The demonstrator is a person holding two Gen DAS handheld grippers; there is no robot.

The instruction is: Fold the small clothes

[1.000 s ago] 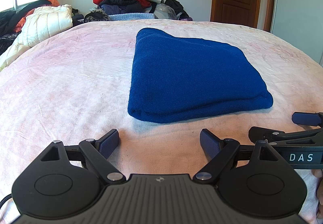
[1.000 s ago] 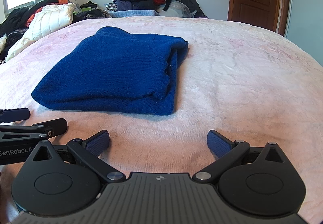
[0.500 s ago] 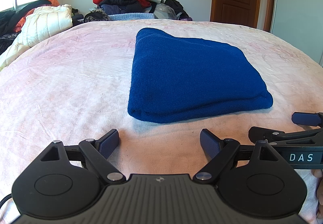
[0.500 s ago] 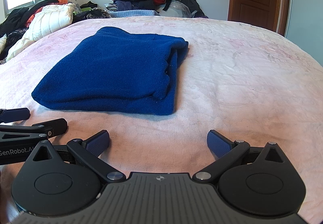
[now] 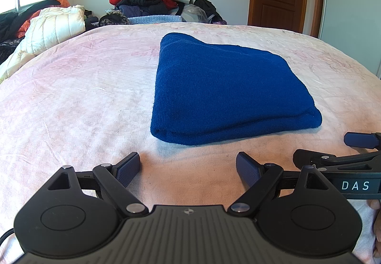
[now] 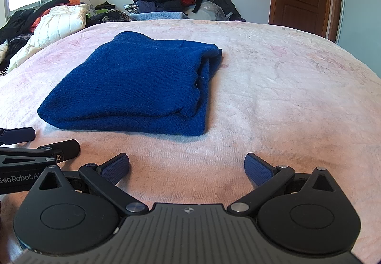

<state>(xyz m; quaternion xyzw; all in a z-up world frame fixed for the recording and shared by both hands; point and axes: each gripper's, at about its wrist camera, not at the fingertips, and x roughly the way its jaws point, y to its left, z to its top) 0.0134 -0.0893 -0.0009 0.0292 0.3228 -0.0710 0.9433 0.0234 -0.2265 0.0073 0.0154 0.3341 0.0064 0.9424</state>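
Sweater (image 5: 221,95) – blue, folded, flat on pink bedspread (image 5: 78,102). Left gripper (image 5: 188,166) and right gripper (image 6: 187,167) near its front edge, jaws wide apart, empty – neither touching it.

Blue knit garment (image 5: 221,88), folded, flat on bed (image 5: 83,97).

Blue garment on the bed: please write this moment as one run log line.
blue garment: folded, flat on bed | left tongs: open, empty, short of garment | right tongs: open, empty | contact: none
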